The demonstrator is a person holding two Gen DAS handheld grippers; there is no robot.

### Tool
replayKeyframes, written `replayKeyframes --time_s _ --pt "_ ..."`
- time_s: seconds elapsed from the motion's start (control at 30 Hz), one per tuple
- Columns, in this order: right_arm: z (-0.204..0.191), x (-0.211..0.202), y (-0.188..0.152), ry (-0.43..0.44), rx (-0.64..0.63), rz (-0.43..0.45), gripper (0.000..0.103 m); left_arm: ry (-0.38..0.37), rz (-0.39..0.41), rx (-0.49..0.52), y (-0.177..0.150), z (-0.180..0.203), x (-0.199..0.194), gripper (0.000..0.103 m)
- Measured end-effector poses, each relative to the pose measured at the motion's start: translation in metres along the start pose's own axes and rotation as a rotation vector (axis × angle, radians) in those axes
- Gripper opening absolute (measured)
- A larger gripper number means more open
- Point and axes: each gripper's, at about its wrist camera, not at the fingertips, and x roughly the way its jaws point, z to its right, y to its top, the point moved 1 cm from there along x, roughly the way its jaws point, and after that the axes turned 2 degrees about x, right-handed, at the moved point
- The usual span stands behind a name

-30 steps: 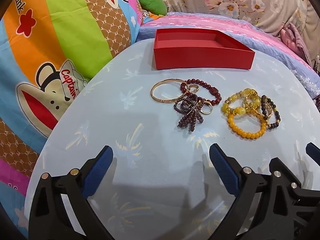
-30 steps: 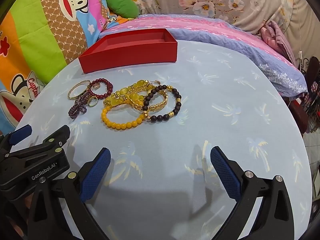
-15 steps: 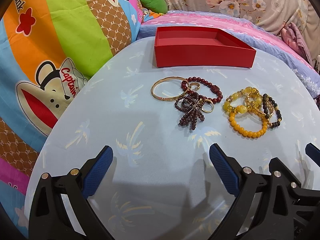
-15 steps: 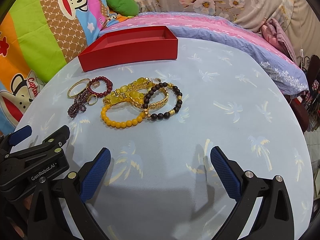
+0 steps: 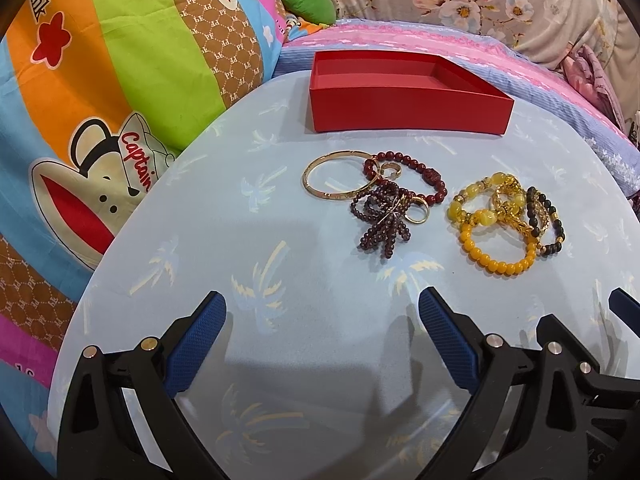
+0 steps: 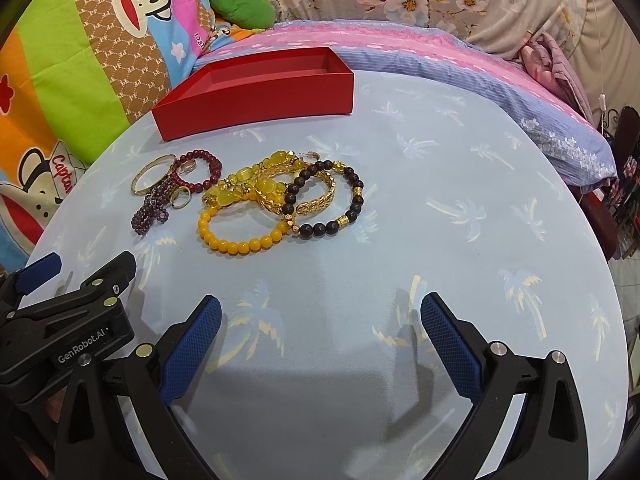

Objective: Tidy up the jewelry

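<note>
A shallow red box (image 5: 404,108) stands empty at the far side of a round table; it also shows in the right wrist view (image 6: 256,96). In front of it lies a heap of jewelry: a gold bangle (image 5: 316,178), a dark red bead bracelet (image 5: 430,178), a garnet bead bunch (image 5: 380,226), a yellow bead bracelet (image 6: 240,246), a gold cuff (image 6: 320,200) and a black bead bracelet (image 6: 352,208). My left gripper (image 5: 322,312) is open and empty, short of the heap. My right gripper (image 6: 320,316) is open and empty beside it.
The table has a light blue cloth with palm prints (image 6: 460,184). Bright cartoon pillows (image 5: 100,92) press against its left edge. A pink and lilac striped bedcover (image 6: 400,44) lies behind it. The table drops off at the right (image 6: 608,264).
Both grippers have backed off and risen a little, so the jewelry and box sit slightly farther up in view. Nothing on the table has moved.
</note>
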Motion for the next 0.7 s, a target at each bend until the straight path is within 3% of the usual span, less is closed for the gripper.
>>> replayKeyframes --time_s 0.7 --pt "-0.0019 0.0003 -0.0005 -0.042 -0.006 0.009 0.097 -0.013 -0.011 0.006 -0.0018 0.0016 0.0016 0.089"
